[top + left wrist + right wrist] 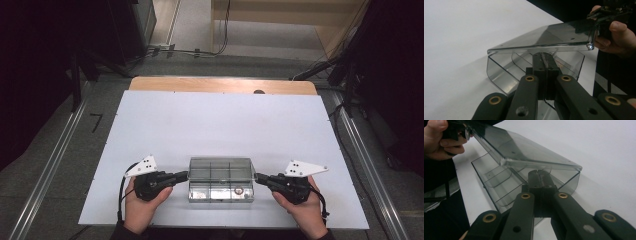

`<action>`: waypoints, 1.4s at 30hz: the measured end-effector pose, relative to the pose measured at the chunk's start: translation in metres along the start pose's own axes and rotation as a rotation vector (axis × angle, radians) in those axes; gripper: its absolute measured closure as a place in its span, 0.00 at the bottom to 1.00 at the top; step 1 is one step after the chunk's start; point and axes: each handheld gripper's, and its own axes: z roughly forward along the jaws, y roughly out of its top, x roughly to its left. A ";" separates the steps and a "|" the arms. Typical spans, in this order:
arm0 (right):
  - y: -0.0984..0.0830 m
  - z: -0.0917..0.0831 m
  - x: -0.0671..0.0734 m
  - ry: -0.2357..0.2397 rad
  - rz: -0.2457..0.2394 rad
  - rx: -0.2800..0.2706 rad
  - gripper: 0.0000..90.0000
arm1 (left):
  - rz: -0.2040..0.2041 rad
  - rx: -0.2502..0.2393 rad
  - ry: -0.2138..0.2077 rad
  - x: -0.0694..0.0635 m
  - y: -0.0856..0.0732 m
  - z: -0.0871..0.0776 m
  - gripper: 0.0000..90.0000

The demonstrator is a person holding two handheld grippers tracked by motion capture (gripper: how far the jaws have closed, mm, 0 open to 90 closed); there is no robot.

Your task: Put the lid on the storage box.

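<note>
Near the table's (pixel 150 115) front edge sits your clear compartment box (pixel 221 180), lid (pixel 544 37) raised. Your left gripper (pixel 185 174) and right gripper (pixel 259 176) touch its ends, jaws closed together on nothing.

No text, label, brand, number or sign can be read anywhere: not on the clear smoky plastic compartment box (pixel 221 179), nor on the white table sheet (pixel 220 125), nor on either gripper's grey three-cornered plate (pixel 143 165).

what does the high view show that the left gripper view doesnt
High view alone: the wooden table edge at the far side, the floor rails, and a small ring in the clear compartment box. Left gripper view alone: the left gripper shut under the raised lid, seen close. Both: the box, the white tabletop, and the right gripper at the box's other end.
</note>
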 end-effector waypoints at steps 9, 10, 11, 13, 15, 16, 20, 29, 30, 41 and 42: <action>-0.009 -0.001 0.003 -0.008 -0.028 0.041 0.98 | 0.009 0.043 -0.012 -0.001 -0.010 -0.001 1.00; -0.010 -0.001 0.002 -0.005 -0.029 0.048 0.98 | 0.004 0.048 -0.017 -0.001 -0.011 -0.001 1.00; -0.011 -0.001 0.002 0.001 -0.028 0.057 0.98 | 0.005 0.056 -0.015 0.000 -0.012 0.000 1.00; -0.013 0.000 0.001 0.007 -0.027 0.072 0.98 | 0.008 0.072 -0.017 0.000 -0.013 0.000 1.00; -0.014 0.001 0.001 0.013 -0.030 0.082 0.98 | 0.008 0.083 -0.020 0.000 -0.014 0.001 1.00; -0.014 0.001 0.000 0.015 -0.032 0.088 0.98 | 0.005 0.087 -0.022 0.000 -0.014 0.001 1.00; -0.016 0.004 -0.001 0.022 -0.032 0.100 0.98 | 0.007 0.109 -0.025 0.002 -0.015 0.001 1.00; -0.019 0.007 -0.003 0.017 -0.039 0.131 0.98 | 0.007 0.150 -0.021 0.004 -0.018 0.003 1.00; -0.020 0.008 -0.003 0.017 -0.039 0.135 0.98 | 0.006 0.154 -0.021 0.004 -0.018 0.004 1.00; -0.023 0.012 -0.004 0.016 -0.039 0.163 0.98 | 0.020 0.177 0.003 0.004 -0.020 0.004 1.00; -0.023 0.012 -0.005 0.014 -0.039 0.160 0.97 | 0.024 0.175 0.002 0.005 -0.020 0.004 1.00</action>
